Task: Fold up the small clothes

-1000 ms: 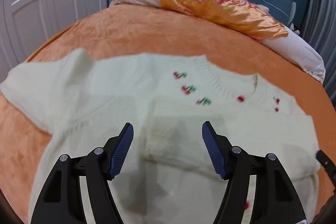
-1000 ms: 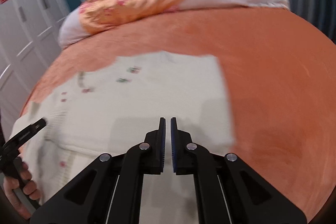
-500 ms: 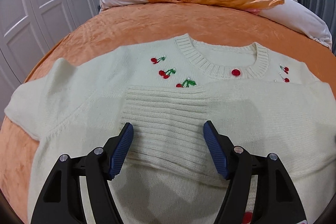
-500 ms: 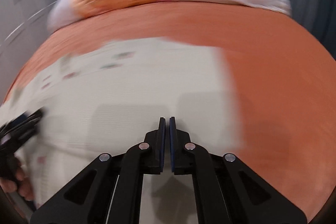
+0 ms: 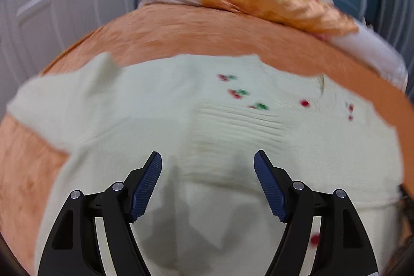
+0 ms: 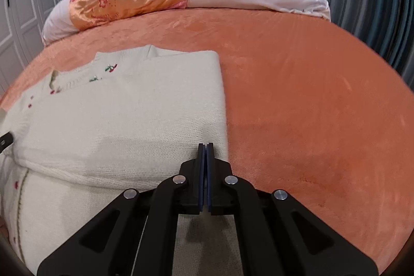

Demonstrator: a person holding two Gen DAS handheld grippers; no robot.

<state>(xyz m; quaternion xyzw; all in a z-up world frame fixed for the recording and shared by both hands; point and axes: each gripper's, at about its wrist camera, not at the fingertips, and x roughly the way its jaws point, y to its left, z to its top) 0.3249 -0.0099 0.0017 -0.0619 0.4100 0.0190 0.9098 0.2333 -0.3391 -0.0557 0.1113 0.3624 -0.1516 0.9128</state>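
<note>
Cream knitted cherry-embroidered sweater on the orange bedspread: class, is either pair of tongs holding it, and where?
Neither. The left tongs stand open above the sweater; the right tongs are shut, empty.

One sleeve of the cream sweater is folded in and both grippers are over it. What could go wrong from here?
1. The right gripper is shut with nothing between its pads, right at the folded edge of the sweater; dragging it may well pull that fold open.
2. The left gripper, whose jaws have just been opening and hold nothing, hangs over the folded-in ribbed cuff; closing there could bunch several layers.
</note>
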